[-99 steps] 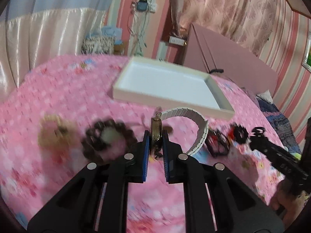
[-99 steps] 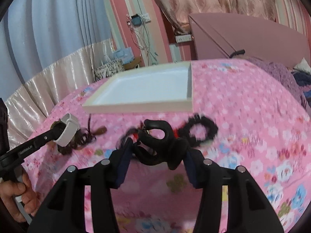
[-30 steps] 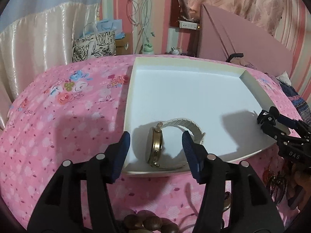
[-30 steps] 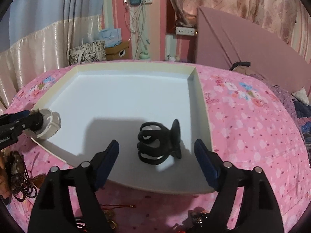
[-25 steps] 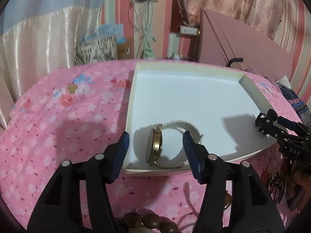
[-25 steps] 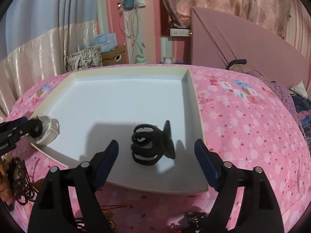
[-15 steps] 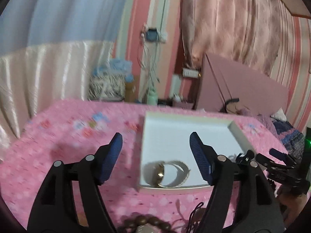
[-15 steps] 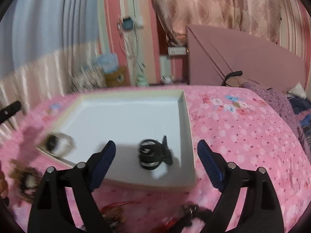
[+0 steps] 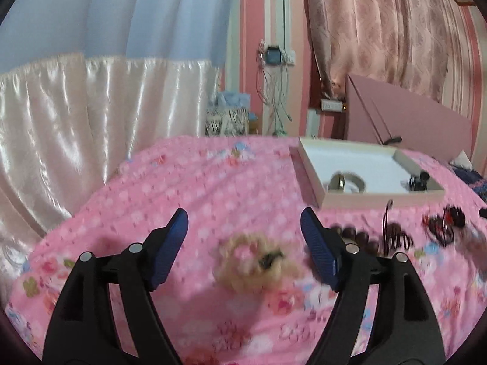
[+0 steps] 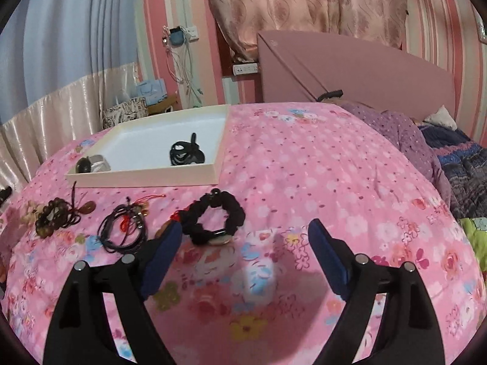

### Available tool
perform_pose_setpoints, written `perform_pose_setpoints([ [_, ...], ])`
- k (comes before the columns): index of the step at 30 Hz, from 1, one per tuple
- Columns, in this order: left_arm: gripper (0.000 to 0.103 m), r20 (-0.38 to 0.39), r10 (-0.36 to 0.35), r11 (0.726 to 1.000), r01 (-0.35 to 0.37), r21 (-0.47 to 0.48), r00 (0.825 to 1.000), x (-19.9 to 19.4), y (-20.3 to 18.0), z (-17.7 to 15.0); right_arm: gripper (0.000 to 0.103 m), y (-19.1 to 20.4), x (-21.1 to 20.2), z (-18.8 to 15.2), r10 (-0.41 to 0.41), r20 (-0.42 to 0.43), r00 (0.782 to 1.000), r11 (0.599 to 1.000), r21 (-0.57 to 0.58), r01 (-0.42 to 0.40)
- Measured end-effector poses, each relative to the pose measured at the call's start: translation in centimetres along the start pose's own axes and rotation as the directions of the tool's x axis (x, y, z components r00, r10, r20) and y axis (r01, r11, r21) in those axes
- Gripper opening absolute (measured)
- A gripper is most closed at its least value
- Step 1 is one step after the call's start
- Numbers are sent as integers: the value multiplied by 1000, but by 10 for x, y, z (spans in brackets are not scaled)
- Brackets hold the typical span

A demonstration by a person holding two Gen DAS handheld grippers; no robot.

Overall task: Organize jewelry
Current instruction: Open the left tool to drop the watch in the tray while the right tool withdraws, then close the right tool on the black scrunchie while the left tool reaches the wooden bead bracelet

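A white tray (image 9: 380, 196) lies on the pink floral bedspread and holds a gold watch with a white band (image 9: 347, 181) and a black claw clip (image 9: 418, 181). My left gripper (image 9: 243, 225) hangs over a blurred blond fluffy scrunchie (image 9: 255, 264); its jaws are opening and nothing is between them. In the right wrist view the tray (image 10: 143, 179), clip (image 10: 185, 153) and watch (image 10: 91, 164) lie further back. My right gripper (image 10: 246, 234) is open and empty, just short of a black scrunchie (image 10: 217, 217).
Loose on the bedspread lie a brown beaded bracelet (image 10: 53, 216) and a bundle of dark cords with red thread (image 10: 124, 231). A purple blanket (image 10: 404, 140) and a pink headboard (image 10: 350, 76) are at the right. Satin curtains hang at the left.
Both grippers have drawn back from the tray, leaving the watch and the claw clip in it. The left one widened and swung left over the blond scrunchie.
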State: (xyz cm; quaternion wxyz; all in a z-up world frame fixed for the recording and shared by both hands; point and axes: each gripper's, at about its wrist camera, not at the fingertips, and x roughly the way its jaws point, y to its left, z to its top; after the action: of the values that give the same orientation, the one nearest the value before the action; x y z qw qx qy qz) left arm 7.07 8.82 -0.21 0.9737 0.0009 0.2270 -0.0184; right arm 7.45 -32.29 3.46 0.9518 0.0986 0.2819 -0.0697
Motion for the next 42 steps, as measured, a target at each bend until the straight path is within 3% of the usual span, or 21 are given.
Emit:
perform_pose_setpoints([
  [2, 76, -2, -6, 1000, 6, -19, 1000, 2, 1, 1, 82, 8, 3, 0, 1, -7, 1000, 1000, -23, -2],
  [3, 77, -12, -16, 999, 16, -31, 1000, 5, 0, 0, 74, 13, 7, -1, 10, -20, 1000, 999, -34, -11],
  [6, 79, -42, 6, 1000, -5, 16, 999, 10, -11, -3, 68, 26, 17, -2, 13, -51, 999, 998, -67, -17],
  [10, 86, -53, 2, 999, 1, 55, 999, 13, -21, -2, 59, 23, 37, 4, -55, -115, 992, 998, -37, 52],
  [13, 85, -125, 18, 999, -12, 50, 992, 29, -22, -1, 58, 10, 52, 10, -66, -150, 986, 997, 15, 69],
  [18, 78, -257, -11, 999, 22, 43, 966, 54, -22, -5, 52, 12, 78, 20, -92, -195, 977, 996, -5, 93],
  [21, 77, -267, -42, 997, 58, 52, 963, 56, -27, -7, 45, 15, 92, 18, -95, -254, 962, 995, -22, 92],
  [23, 77, -241, -73, 994, 90, 61, 968, 50, -32, -5, 44, 16, 93, 18, -101, -256, 961, 995, -28, 97],
  [26, 77, -251, -65, 990, 93, 104, 966, 52, -44, -6, 37, 21, 94, 18, -114, -250, 961, 993, -61, 102],
  [30, 61, -275, -59, 988, 95, 120, 960, 58, -52, -6, 32, 24, 93, 17, -115, -246, 962, 992, -78, 99],
  [32, 43, -288, -66, 985, 109, 135, 955, 61, -58, -6, 32, 24, 92, 16, -109, -247, 963, 993, -70, 95],
  [34, 34, -294, -70, 980, 121, 158, 953, 62, -66, -7, 32, 23, 91, 16, -100, -249, 963, 994, -60, 88],
  [37, 30, -308, -76, 974, 137, 182, 948, 66, -77, -8, 32, 22, 91, 16, -95, -250, 963, 995, -56, 84],
  [40, 24, -381, -68, 974, 144, 175, 922, 81, -81, -11, 32, 22, 91, 16, -93, -250, 964, 995, -54, 82],
  [42, 24, -397, -76, 978, 146, 149, 915, 85, -78, -11, 32, 21, 91, 16, -86, -251, 964, 996, -46, 77],
])
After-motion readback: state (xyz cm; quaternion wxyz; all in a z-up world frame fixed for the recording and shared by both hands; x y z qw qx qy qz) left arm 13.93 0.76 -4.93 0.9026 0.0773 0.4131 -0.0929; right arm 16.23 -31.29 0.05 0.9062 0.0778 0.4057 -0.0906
